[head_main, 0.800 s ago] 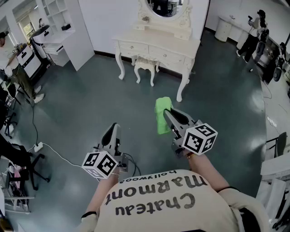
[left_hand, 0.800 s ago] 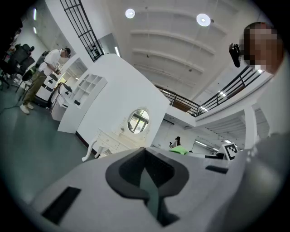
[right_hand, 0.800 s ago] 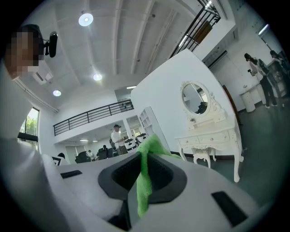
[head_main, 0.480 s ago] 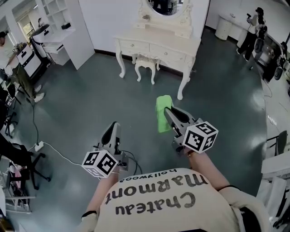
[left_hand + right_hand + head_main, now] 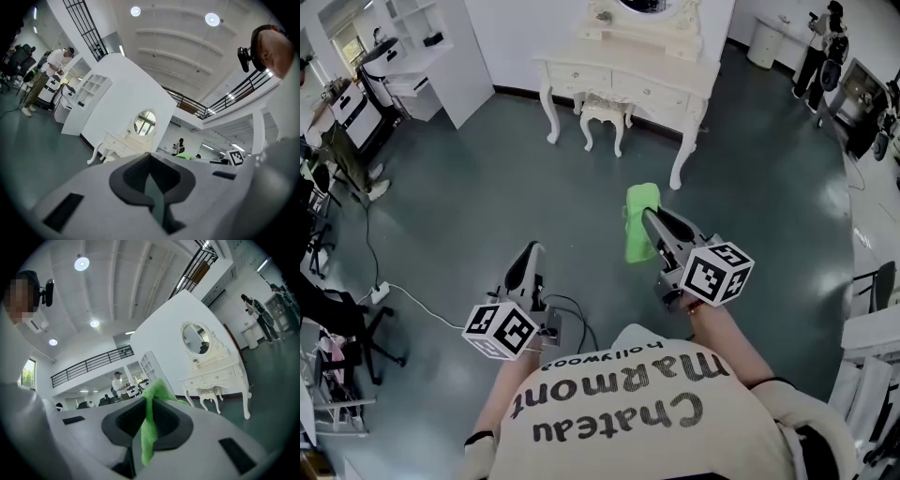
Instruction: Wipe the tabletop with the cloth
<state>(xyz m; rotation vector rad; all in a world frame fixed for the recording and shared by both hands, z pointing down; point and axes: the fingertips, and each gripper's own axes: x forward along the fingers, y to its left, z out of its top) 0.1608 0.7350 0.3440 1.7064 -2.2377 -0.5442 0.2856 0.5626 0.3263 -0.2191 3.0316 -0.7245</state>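
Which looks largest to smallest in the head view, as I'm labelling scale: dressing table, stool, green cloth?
1. dressing table.
2-3. stool and green cloth look alike; the cloth is nearer the camera, so unranked.

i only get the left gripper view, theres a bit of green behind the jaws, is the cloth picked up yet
Observer: Yes. The right gripper is shut on the bright green cloth, which is pinched between its jaws.
Operator: is it on the table
Observer: No. In the head view the cloth hangs over the dark grey-green floor, short of the white dressing table.
Operator: anything on the floor near me
Observer: A white power strip with its cable lies on the floor out to the left.
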